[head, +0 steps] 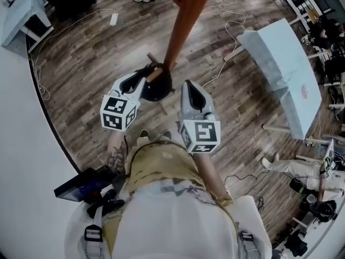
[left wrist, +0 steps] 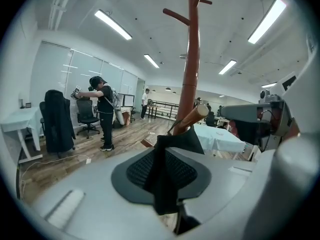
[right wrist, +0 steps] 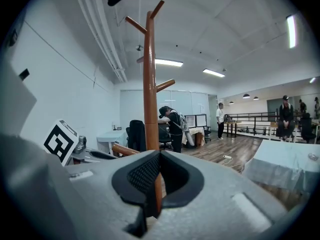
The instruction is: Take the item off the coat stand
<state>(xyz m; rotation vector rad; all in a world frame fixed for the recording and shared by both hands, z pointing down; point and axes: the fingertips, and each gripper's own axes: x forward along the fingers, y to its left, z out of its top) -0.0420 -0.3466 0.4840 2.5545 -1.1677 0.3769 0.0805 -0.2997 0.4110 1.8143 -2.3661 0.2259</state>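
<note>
My left claw [left wrist: 166, 151] is clenched on the black item [left wrist: 182, 141]. A fold of its dark cloth fills the slot between the pads, low centre in the left gripper view. Just above the tips, the item hangs from a short slanted peg [left wrist: 192, 116], so it is not yet off the coat stand [left wrist: 191, 69], whose reddish pole climbs to the top of that frame. My right claw [right wrist: 159, 159] is released. Its pads stand a narrow slit apart with nothing between them, and the pole shows through the slit from behind. In the head view this claw sits just right of the item; whether it touches, I cannot tell. The left claw's marker cube [right wrist: 61, 140] shows at lower left of the right gripper view. Farther out there is a wood plank floor [head: 91, 53], with a table [head: 280, 63] under pale cloth at the right of the head view. A person [left wrist: 102, 111] stands left of centre in the left gripper view, beside a chair [left wrist: 56, 121] draped in dark cloth. Strip lights [left wrist: 114, 24] run across the ceiling, upper left.
</note>
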